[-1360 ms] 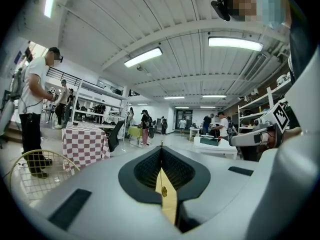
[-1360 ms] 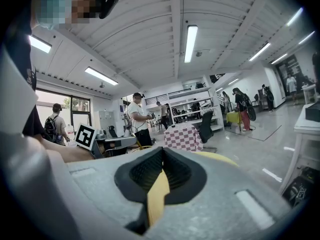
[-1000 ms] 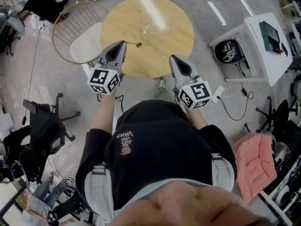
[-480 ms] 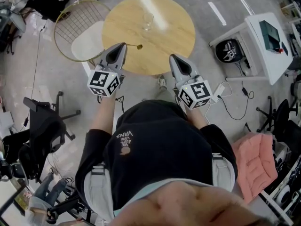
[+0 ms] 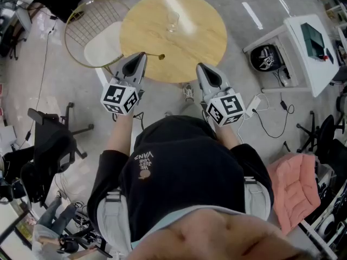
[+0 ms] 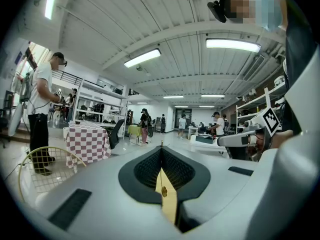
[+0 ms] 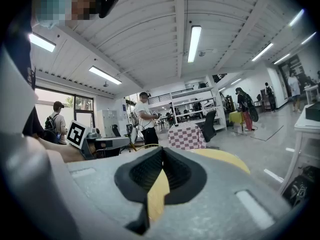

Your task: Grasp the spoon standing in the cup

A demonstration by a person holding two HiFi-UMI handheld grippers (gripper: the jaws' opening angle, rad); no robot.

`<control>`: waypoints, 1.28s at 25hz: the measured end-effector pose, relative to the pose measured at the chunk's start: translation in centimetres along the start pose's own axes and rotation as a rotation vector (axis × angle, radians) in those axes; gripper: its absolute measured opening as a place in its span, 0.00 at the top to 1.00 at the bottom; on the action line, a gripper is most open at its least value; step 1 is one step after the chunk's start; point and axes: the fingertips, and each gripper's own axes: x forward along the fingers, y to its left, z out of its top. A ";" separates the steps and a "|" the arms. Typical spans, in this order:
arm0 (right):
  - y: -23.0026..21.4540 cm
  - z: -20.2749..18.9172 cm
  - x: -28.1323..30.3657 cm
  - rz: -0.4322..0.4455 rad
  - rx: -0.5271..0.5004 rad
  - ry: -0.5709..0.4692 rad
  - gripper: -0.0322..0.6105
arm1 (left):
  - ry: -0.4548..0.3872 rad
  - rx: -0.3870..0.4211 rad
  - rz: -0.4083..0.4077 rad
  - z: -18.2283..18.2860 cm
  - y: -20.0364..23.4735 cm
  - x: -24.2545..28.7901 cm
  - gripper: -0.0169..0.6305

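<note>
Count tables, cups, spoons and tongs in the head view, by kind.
table: 1
cup: 1
spoon: 1, clamped in left tongs
tongs: 2, left tongs and right tongs
total: 5

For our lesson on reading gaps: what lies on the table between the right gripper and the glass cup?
Only bare wooden tabletop, from right gripper to glass cup, in the head view.

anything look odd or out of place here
The spoon is not in the cup: it sticks out sideways from the shut left gripper, over the near edge of the table. The cup stands upright farther back, with no spoon visible in it. Nothing looks spilled or broken.
</note>
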 end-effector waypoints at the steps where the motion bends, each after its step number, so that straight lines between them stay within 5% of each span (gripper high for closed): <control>1: 0.0 0.0 -0.1 0.000 0.000 0.000 0.95 | -0.001 -0.001 0.000 0.1 -0.1 -0.2 0.95; 32: 1.3 -0.1 0.0 0.016 -0.009 0.007 0.95 | 0.009 -0.009 -0.021 0.0 -2.8 -3.3 0.95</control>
